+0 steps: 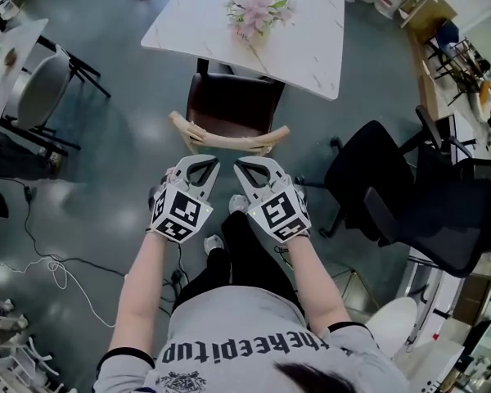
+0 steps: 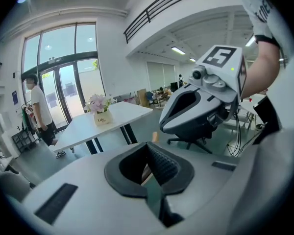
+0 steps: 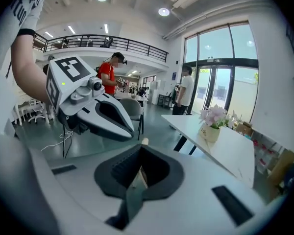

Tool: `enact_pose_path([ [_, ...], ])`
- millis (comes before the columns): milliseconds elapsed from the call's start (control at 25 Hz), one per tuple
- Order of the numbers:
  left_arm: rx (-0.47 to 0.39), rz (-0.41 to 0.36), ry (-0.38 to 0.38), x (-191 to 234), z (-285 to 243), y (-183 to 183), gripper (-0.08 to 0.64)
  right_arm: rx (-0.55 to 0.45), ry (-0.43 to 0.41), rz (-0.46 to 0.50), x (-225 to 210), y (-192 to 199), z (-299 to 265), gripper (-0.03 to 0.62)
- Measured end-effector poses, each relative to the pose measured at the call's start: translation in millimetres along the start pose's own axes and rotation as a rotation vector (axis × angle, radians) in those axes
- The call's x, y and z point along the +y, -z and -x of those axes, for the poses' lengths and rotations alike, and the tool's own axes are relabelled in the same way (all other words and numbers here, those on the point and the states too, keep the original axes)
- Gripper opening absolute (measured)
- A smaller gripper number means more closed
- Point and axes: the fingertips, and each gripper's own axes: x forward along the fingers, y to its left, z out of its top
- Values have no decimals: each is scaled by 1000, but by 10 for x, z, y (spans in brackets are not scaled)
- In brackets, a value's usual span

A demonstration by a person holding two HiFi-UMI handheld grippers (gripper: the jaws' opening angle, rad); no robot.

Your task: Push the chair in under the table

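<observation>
Chair at upper centre, seat partly under the counter, looks rigid and fairly light, best pushed at its curved wooden backrest; left gripper and right gripper just below it, fingers together, empty.

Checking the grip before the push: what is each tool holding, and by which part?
Nothing. The left tool and right tool are both shut and empty, just short of the chair's curved backrest.
</observation>
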Motion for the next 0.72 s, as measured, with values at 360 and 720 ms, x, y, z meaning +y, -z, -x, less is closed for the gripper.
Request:
enact_pose_path([
  [360,-205,36,-32,-64,627,-565,15,-153,31,-45,258,-565,425,11],
  [720,-352,61,-43,-246,1095,-909,15,-268,57,-58,490,-986,841,11],
])
